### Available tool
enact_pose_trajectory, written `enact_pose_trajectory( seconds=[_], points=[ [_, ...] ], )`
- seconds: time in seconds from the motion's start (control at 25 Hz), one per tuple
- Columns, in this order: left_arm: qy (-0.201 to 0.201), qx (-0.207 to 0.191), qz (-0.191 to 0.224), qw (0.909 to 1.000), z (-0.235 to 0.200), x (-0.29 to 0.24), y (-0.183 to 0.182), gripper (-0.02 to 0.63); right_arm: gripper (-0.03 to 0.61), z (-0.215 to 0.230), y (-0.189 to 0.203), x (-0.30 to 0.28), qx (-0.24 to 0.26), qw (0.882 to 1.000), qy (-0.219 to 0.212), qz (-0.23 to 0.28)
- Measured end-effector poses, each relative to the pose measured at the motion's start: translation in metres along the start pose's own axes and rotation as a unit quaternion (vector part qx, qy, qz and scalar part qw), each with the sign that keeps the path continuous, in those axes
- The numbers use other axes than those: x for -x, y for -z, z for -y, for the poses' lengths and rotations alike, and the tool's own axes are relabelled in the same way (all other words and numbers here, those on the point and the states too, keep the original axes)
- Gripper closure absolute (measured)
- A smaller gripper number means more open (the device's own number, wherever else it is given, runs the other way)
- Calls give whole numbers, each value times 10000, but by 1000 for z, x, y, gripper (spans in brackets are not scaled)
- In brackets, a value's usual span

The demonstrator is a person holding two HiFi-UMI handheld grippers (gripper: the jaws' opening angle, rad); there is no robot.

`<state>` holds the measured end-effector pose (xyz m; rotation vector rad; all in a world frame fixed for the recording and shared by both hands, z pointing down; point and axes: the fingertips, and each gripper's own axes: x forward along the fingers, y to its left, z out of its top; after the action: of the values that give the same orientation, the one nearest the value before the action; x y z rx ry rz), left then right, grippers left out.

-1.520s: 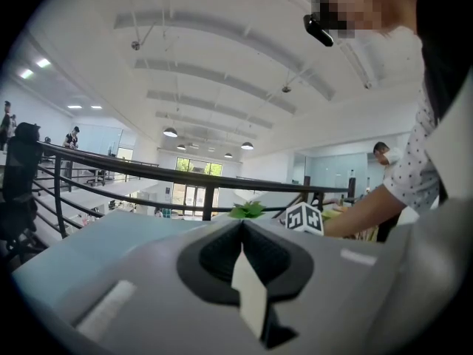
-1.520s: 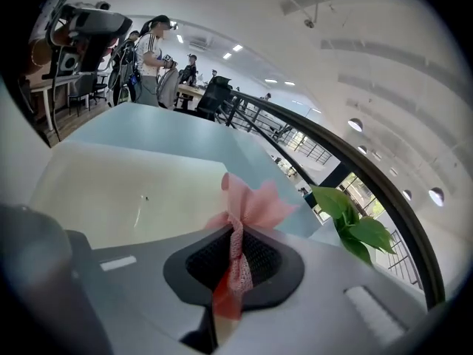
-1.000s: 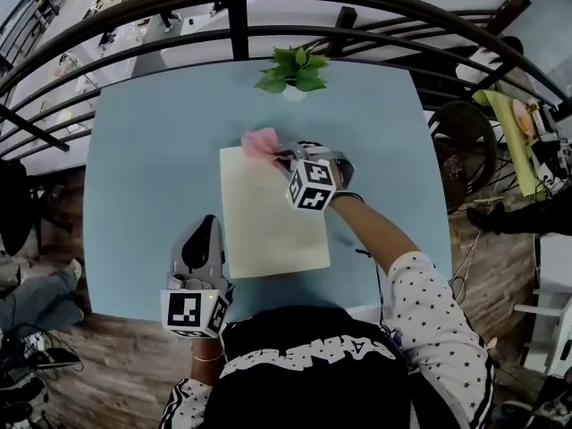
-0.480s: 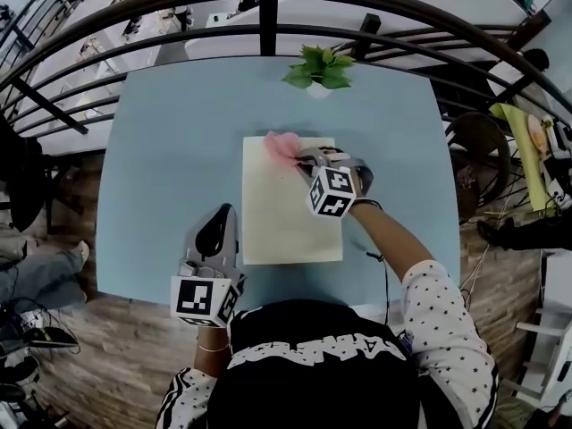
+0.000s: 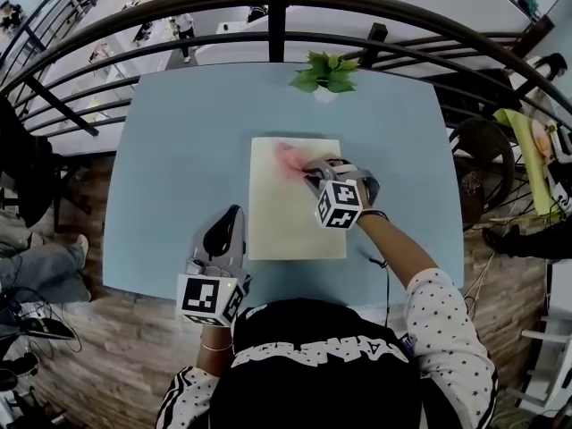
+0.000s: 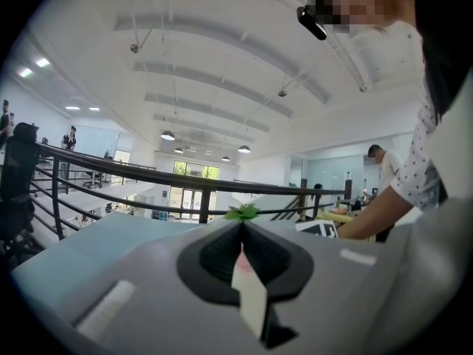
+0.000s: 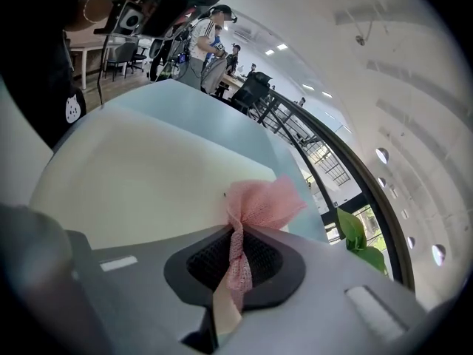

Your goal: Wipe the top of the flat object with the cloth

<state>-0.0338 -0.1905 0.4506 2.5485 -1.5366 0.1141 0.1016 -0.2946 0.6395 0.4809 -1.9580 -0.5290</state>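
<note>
Since a second ago the pink cloth (image 5: 289, 158) has slid off the far-left corner of the cream flat board (image 5: 288, 226) and further in, so now it sits fully on the board's top near the far edge, about mid-width. Right gripper (image 7: 235, 251) has its jaws clamped on a twisted bit of the cloth, with the rest fanning out past the tips and lying on the board surface. Left gripper (image 5: 231, 224) hasn't really gone anywhere: it's at the near-left of the blue table (image 5: 174, 150), just beside the board's left edge, jaws pressed together with nothing between them. Little green plant (image 5: 323, 71) is at the far table edge, by the black railing (image 5: 278, 27).
</note>
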Motion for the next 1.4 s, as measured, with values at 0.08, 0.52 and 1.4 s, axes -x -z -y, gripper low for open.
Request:
enact_pose_trajectory(
  seconds=[0.08,0.52,1.4],
  points=[
    [2,-12,11,10000,2,3,-1,614,565,-5,0,3,43,10000,-22,-7],
    [-20,-54,59,10000,10,23,-6,614,565,-36,-12,24,182,9995,-259,52],
    [261,-171,8,9995,-4,53,-25,614,566,-80,-32,49,256,9988,-417,-68]
  ],
)
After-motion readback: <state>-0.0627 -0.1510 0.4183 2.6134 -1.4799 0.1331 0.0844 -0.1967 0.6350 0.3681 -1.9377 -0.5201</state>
